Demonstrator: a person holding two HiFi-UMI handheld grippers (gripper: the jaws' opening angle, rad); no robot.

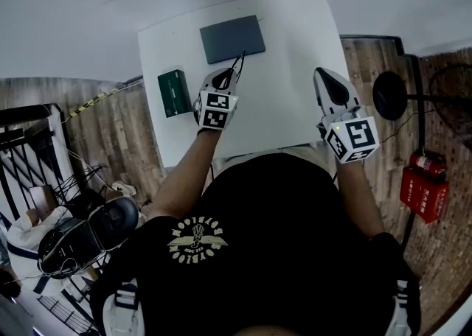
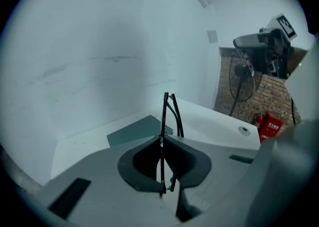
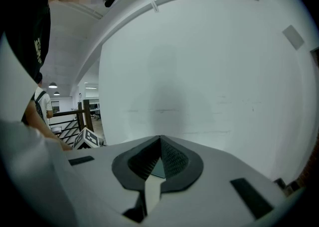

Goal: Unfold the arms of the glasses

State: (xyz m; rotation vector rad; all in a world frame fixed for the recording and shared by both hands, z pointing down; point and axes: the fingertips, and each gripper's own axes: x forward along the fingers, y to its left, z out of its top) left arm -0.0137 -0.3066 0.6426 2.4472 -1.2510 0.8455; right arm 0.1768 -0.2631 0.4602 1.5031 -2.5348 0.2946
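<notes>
Black glasses (image 2: 163,116) are clamped in the left gripper (image 2: 163,140), apart from green box (image 1: 174,93).

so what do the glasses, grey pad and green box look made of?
Glasses: thin black wire-like frame, likely metal, maybe plastic; too fine to tell.
Pad: flat dark grey sheet, matte, no glare; rubber or felt perhaps.
Box: dark green, crisp edges, dull face; probably card.
</notes>
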